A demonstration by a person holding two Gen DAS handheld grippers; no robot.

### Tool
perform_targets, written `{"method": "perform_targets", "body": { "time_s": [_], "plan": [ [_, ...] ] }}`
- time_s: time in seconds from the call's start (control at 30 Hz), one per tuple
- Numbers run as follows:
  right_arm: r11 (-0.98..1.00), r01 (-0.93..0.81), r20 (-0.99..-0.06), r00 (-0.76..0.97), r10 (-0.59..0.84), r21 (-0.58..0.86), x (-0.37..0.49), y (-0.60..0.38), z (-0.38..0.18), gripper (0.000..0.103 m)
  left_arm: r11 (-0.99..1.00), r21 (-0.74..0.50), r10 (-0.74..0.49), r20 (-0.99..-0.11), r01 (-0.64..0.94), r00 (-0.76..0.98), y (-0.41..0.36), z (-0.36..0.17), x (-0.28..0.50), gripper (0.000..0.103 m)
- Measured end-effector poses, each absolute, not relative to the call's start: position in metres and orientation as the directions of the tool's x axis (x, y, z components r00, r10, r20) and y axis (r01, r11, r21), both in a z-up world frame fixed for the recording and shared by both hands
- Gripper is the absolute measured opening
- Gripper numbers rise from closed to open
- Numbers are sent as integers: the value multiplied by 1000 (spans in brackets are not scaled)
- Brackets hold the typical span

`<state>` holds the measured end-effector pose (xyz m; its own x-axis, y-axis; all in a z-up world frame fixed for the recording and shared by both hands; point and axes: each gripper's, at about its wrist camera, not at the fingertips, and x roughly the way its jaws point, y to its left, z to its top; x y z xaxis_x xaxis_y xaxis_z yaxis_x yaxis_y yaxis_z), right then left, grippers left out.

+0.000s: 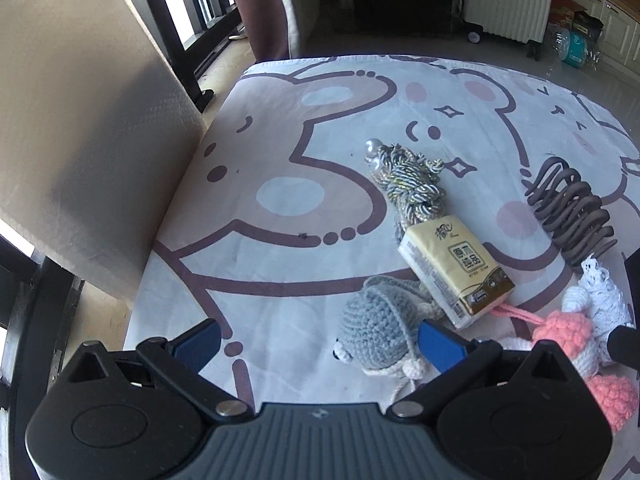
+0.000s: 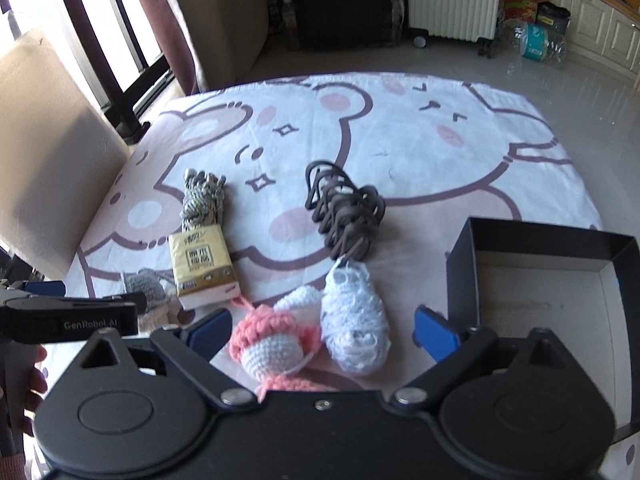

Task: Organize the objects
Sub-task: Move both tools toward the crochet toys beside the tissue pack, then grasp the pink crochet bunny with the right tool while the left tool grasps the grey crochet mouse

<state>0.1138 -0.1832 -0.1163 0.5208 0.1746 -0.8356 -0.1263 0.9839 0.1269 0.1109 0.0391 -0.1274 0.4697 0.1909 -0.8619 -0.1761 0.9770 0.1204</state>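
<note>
On a bear-print cloth (image 1: pixel 280 264) lie a yellow tissue pack (image 1: pixel 456 268), a grey crochet toy (image 1: pixel 376 320), a silver-gold braided cord (image 1: pixel 408 184), a brown coiled cord (image 1: pixel 568 208), a pink-and-white crochet toy (image 1: pixel 568 340) and a white crochet piece (image 1: pixel 608 296). My left gripper (image 1: pixel 320 344) is open, the grey toy between its fingers. My right gripper (image 2: pixel 322 334) is open around the pink-and-white toy (image 2: pixel 272 340) and the white crochet piece (image 2: pixel 356 328). The tissue pack (image 2: pixel 204 272), brown cord (image 2: pixel 348 212) and braided cord (image 2: pixel 202 196) lie beyond.
An open black box (image 2: pixel 540 280) with a pale inside stands at the right. A cardboard panel (image 1: pixel 80 140) stands at the cloth's left edge. Behind are a white radiator (image 2: pixel 452 0), a dark cabinet and curtains. The left gripper body (image 2: pixel 72 318) shows at the left of the right wrist view.
</note>
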Motion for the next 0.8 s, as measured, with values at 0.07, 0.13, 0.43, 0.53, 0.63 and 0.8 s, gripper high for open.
{"method": "perform_targets", "body": {
  "time_s": [0.07,0.13,0.43,0.53,0.63,0.8],
  "plan": [
    [982,-144,-845,504,178,121,113,-180,-121,90,977,102,181,-858,-185,482,43,-129,108,103],
    [982,-168,-857,490,162,90,112,-174,-126,82,978,93,175,-854,-188,490,45,-130,106,103],
    [973,-222,-884,442,155,59,111,-166,-135,63,987,91,144,-864,-132,482,43,-140,103,103],
    [967,-249,-887,433,163,56,109,-162,-135,55,991,80,124,-865,-109,487,42,-141,101,103],
    [962,-266,-889,425,173,60,108,-159,-135,48,996,44,77,-858,-77,507,41,-139,100,103],
    [949,-307,-897,397,194,69,106,-153,-136,36,998,28,58,-850,-64,524,36,-137,104,103]
  ]
}}
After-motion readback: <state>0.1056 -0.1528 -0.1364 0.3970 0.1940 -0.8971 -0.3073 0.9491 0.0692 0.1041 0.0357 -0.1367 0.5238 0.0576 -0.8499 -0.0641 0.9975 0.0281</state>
